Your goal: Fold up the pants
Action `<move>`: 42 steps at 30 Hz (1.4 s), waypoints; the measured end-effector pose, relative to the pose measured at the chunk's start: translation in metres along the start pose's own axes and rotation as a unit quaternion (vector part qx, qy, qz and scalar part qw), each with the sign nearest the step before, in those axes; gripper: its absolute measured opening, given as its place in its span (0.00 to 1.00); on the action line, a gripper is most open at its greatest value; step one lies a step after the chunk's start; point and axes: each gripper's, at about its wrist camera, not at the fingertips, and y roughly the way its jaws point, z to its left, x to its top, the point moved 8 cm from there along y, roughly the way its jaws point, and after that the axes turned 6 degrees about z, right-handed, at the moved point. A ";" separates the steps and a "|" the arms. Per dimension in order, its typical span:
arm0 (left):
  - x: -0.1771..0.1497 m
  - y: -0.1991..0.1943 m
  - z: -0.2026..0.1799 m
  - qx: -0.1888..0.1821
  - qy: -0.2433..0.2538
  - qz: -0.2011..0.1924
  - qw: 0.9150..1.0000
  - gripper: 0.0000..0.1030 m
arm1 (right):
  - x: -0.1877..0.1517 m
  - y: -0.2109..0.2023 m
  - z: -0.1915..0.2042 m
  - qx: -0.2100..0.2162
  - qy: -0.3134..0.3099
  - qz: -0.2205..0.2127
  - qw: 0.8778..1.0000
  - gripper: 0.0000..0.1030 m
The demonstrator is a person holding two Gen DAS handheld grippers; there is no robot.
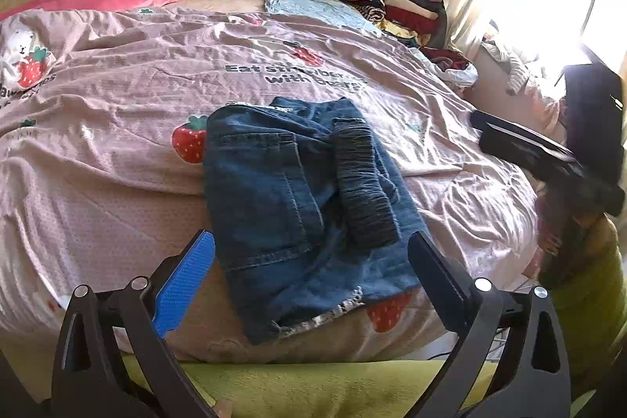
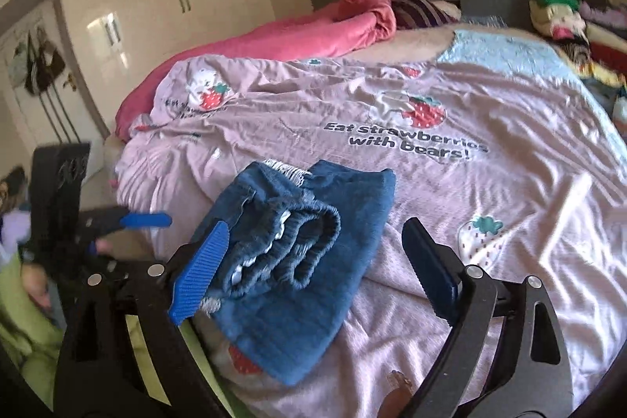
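On a strawberry-print bedspread, denim pants lie folded into a compact bundle near the bed's front edge.
Both the left gripper and right gripper stand wide apart, holding nothing; the folding looks largely done, with perhaps only tidying or stacking left.

Both tongs are hovering with jaws spread wide and gripping nothing, the left tongs pointing forward while the right tongs are angling in from the side.
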 end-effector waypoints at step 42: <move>0.056 0.081 0.054 0.003 -0.037 0.070 0.997 0.55 | -0.099 0.081 0.154 0.077 -0.417 0.150 0.893 0.03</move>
